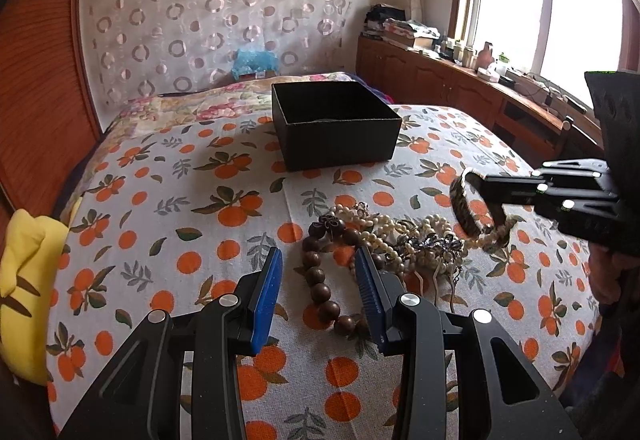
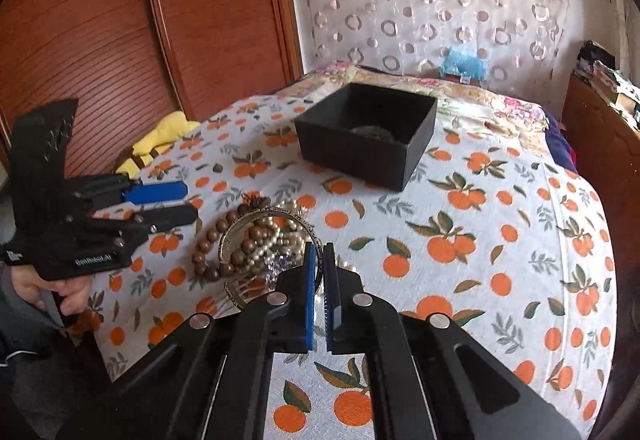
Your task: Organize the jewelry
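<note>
White letters on the left tongs (image 2: 176, 202) can be seen from the right wrist view, but they are too blurry to read for sure. The bangle (image 2: 269, 240) has tiny writing on its band, too small to read. The right tongs (image 2: 319, 260) are closed tight on the bangle, holding it just above the pile of beads (image 1: 324, 280) and pearls (image 1: 404, 236) on the bed (image 1: 208, 224). The left tongs are open, right beside the pile. The black box (image 1: 334, 124) sits past the pile, well apart. A yellow toy (image 1: 24, 280) lies at the bed's edge.
</note>
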